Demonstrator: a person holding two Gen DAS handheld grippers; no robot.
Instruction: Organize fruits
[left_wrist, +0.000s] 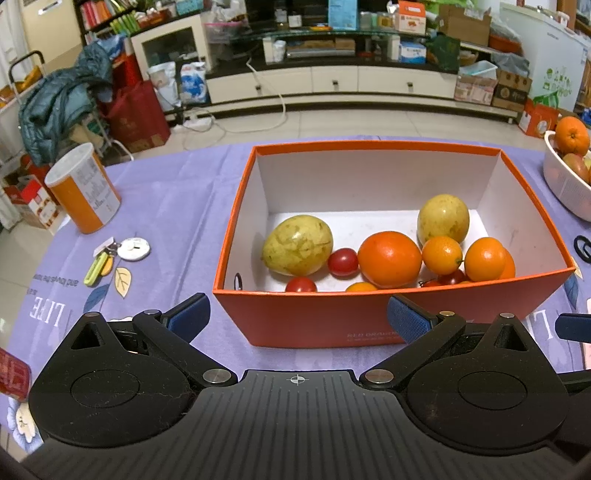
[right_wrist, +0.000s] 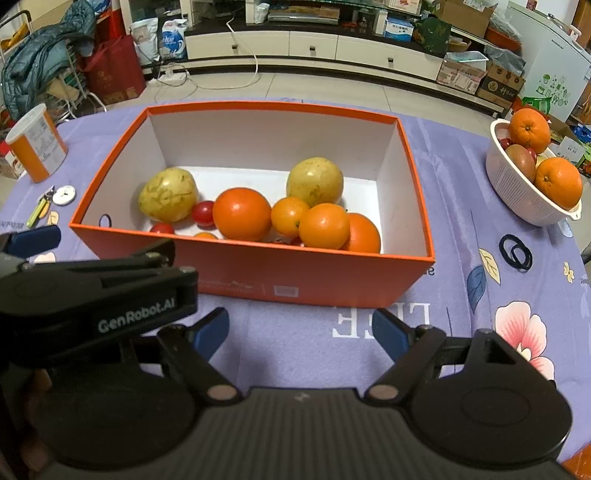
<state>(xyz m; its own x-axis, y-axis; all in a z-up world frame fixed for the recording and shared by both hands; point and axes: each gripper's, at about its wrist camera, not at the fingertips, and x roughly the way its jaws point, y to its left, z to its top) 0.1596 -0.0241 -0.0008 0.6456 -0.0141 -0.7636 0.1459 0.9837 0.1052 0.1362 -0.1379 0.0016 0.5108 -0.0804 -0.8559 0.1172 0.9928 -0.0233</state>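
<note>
We hold both grippers, left (left_wrist: 297, 317) and right (right_wrist: 299, 330), fingers spread and empty, before the fruit-filled box (right_wrist: 314, 277) on the table (right_wrist: 461, 295).

One orange box (right_wrist: 332, 284) holds two yellow-green fruits (right_wrist: 168, 199), five oranges (right_wrist: 242, 214) and four partly hidden cherry tomatoes (right_wrist: 204, 213); a white colander (right_wrist: 517, 184) holds two more oranges.

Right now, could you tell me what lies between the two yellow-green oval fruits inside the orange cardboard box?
Both views show a large orange fruit and a red cherry tomato between the yellow-green fruits in the box.
</note>
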